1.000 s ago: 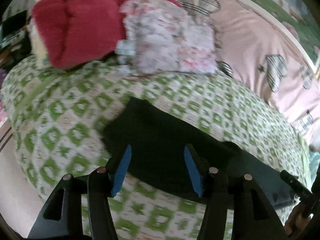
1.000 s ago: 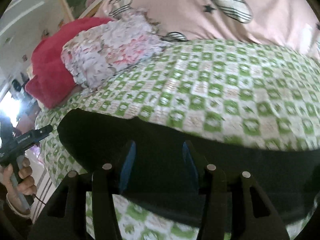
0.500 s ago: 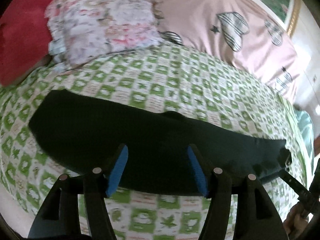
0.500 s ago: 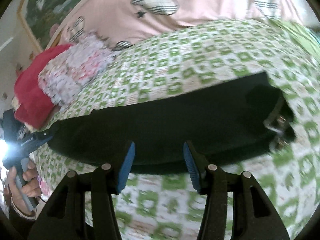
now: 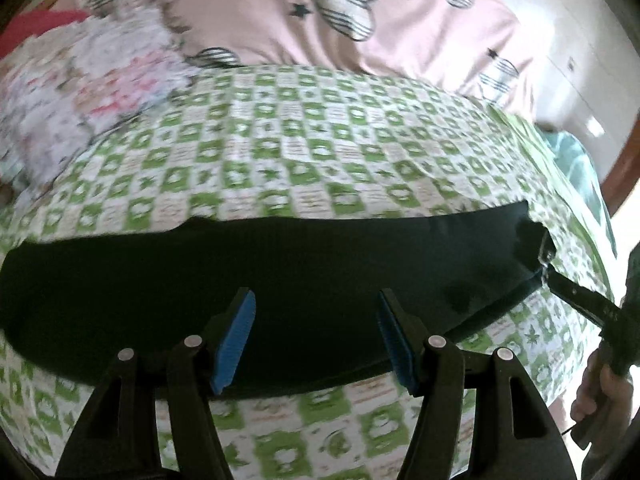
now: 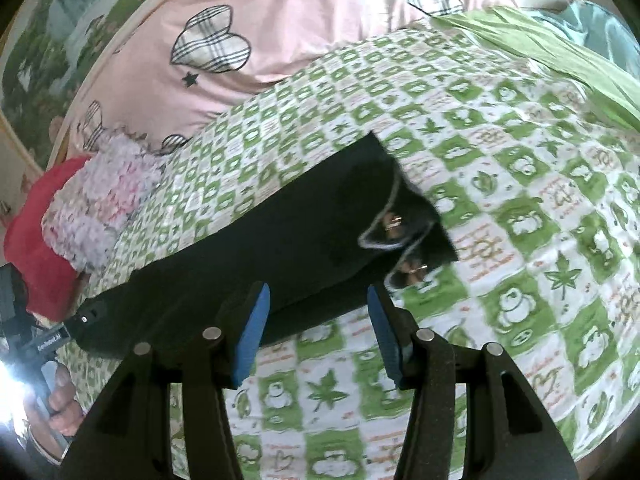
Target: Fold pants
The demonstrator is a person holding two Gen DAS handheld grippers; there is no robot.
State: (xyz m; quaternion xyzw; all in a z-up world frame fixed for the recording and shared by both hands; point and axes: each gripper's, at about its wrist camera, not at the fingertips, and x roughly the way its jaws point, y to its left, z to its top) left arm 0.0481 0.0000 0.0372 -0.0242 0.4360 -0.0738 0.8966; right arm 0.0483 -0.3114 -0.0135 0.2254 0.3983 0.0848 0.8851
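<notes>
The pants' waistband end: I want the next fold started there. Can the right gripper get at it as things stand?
Probably yes. The right gripper is open, its fingers empty, and the waistband lies flat on the green checked bedspread just ahead with nothing between.

Bare green-checked sheet (image 6: 520, 216) lies open right of the pants (image 5: 280, 280) and along their near edge. Beyond them, folded clothes (image 5: 80, 92) and a pink pillow (image 5: 300, 12) block the far side.
</notes>
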